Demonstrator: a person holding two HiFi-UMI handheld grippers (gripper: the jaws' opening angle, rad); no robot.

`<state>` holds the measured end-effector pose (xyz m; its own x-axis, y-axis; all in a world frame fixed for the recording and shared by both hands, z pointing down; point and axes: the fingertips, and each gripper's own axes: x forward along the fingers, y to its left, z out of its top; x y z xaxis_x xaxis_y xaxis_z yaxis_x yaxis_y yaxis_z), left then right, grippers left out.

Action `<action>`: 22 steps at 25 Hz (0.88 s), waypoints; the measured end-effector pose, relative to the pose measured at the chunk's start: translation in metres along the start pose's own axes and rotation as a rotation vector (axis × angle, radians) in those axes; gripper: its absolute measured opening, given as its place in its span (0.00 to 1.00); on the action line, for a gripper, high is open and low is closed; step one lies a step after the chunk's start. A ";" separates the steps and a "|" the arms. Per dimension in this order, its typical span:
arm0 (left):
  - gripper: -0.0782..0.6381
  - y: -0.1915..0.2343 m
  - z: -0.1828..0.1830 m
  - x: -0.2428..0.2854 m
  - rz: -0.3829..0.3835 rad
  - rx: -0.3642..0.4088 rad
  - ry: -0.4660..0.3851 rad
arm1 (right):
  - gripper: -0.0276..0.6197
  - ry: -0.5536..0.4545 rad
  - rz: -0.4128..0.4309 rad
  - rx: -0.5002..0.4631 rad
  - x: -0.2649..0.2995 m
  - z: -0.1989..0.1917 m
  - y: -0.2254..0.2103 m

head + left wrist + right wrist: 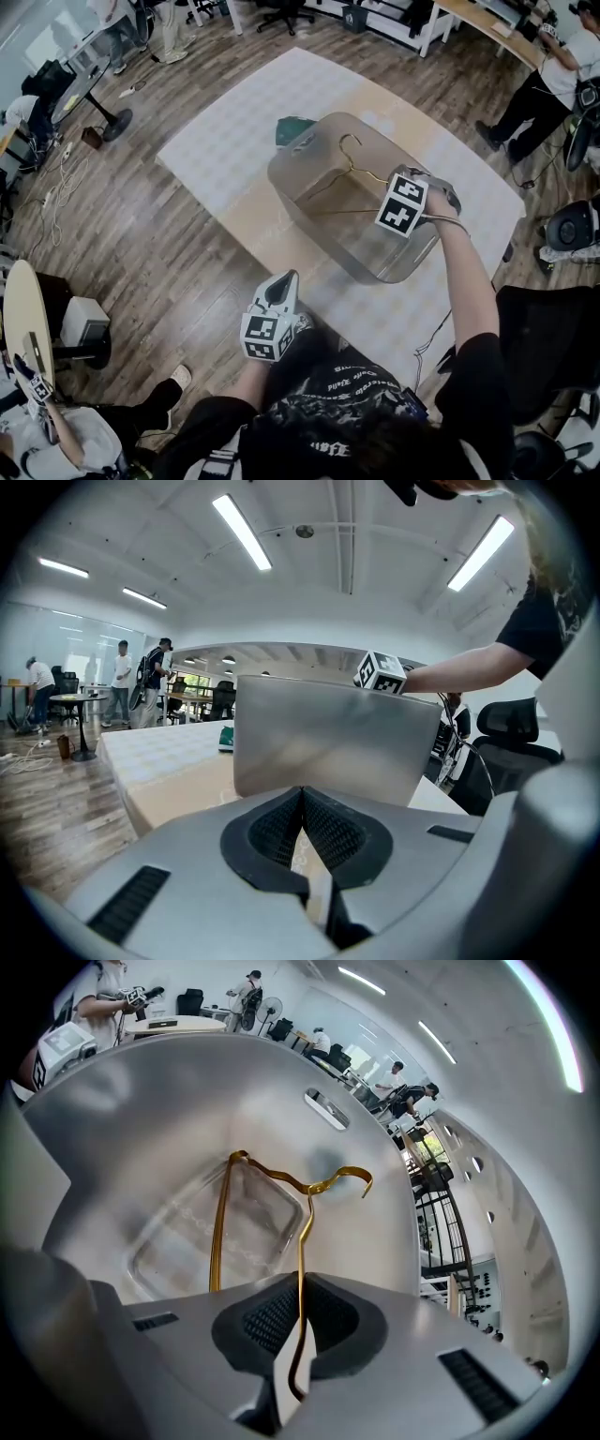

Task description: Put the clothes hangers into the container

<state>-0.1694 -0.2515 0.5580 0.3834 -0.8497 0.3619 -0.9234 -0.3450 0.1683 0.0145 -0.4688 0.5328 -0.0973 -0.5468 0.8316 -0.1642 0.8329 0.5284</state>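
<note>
Table (216, 141) | right claw (300, 1285) tilted into container (384, 264), pinching hanger (301, 1241) (gold wire) | left claw (303, 794) closed, empty

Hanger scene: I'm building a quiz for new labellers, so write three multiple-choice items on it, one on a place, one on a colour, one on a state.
1. Where is the hanger?
A. On the floor. B. Inside the clear bin. C. On a chair.
2. What colour is the hanger?
A. Black. B. White. C. Gold.
3. How is the right gripper?
A. Open and empty. B. Shut on the hanger. C. Shut on nothing.
Answers: B, the right gripper view shows it against the bin's inner walls; C, its wire shines gold; B, the pads pinch the wire between them.
</note>
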 end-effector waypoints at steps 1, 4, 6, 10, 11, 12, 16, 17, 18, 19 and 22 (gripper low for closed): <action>0.14 0.000 0.000 0.000 0.002 0.000 0.001 | 0.07 0.007 -0.001 -0.003 0.001 -0.001 0.000; 0.14 -0.001 0.000 -0.003 0.004 0.001 0.004 | 0.08 0.042 -0.006 -0.025 0.002 -0.005 0.002; 0.14 -0.003 0.000 -0.006 0.006 0.002 0.006 | 0.08 0.055 0.006 -0.030 0.001 -0.007 0.005; 0.14 -0.002 0.002 -0.014 0.016 0.008 0.002 | 0.13 0.063 0.059 -0.011 0.000 -0.004 0.016; 0.14 -0.003 0.001 -0.016 0.018 0.010 0.001 | 0.13 0.069 0.061 -0.013 0.000 -0.005 0.018; 0.14 -0.003 0.000 -0.018 0.020 0.011 0.001 | 0.13 0.073 0.060 -0.014 0.001 -0.006 0.020; 0.14 0.000 -0.004 -0.027 0.040 0.007 0.004 | 0.15 0.074 0.047 -0.004 0.000 -0.005 0.020; 0.14 0.000 -0.005 -0.028 0.044 0.005 0.003 | 0.18 0.071 0.041 -0.004 -0.001 -0.004 0.019; 0.14 -0.001 -0.004 -0.030 0.047 0.004 0.002 | 0.20 0.067 0.034 -0.004 -0.003 -0.004 0.018; 0.14 -0.002 -0.004 -0.031 0.049 0.003 0.000 | 0.23 0.060 0.025 -0.004 -0.006 -0.003 0.016; 0.14 -0.005 -0.004 -0.034 0.050 0.000 -0.005 | 0.30 0.026 0.001 0.014 -0.017 -0.003 0.011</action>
<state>-0.1780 -0.2190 0.5483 0.3367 -0.8679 0.3653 -0.9414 -0.3021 0.1498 0.0174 -0.4501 0.5246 -0.0718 -0.5433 0.8365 -0.1779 0.8322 0.5252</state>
